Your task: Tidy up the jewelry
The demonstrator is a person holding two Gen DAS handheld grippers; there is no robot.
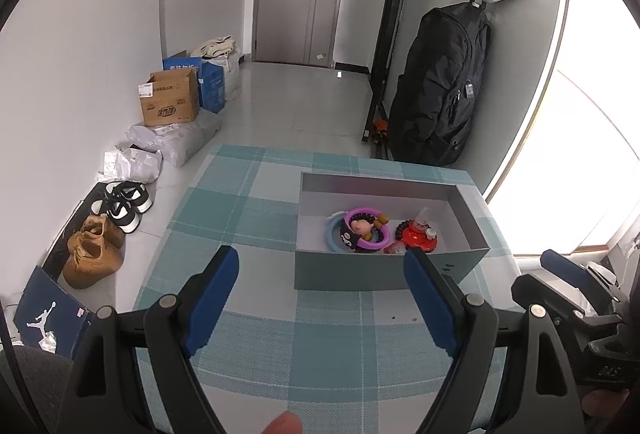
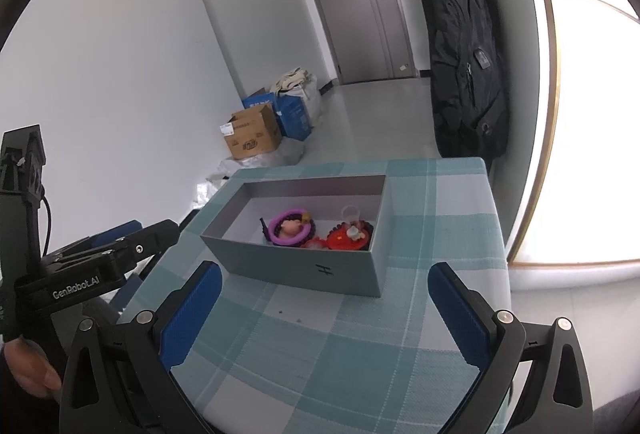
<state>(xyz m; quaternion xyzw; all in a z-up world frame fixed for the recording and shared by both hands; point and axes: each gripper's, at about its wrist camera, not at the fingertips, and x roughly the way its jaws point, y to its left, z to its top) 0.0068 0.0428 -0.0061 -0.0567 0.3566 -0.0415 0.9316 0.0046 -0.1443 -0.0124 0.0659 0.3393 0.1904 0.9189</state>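
The left tongs [image 1: 322,262] are wide open and hold nothing. Their blue pads [image 1: 212,294] hang over the checked cloth [image 1: 256,318] on the surface. The right tongs [image 2: 325,276] are wide open too, with nothing between the pads. Both tongs point down at a slant toward the surface.

A grey box [image 1: 362,276] sits on the cloth just past the tips of both tongs. From the left tongs it is ahead and a bit to the right. From the right tongs it is straight ahead. The box has no lid on it.

The jewelry lies inside the box, at the near side, close to the tongs. A purple ring [image 1: 370,230] lies on a blue ring [image 1: 330,236], with a little doll [image 1: 362,225] in the middle. Right beside them is a red piece [image 1: 418,236] with dark beads around it. In the right wrist view the purple ring [image 2: 290,230] and the red piece [image 2: 344,237] touch the near wall of the box [image 2: 304,270].

The tongs do not touch the box or anything in it.

To the left of the left tongs, shoes [image 1: 96,250] sit on the floor. A black bag [image 1: 440,86] hangs far ahead by the wall.
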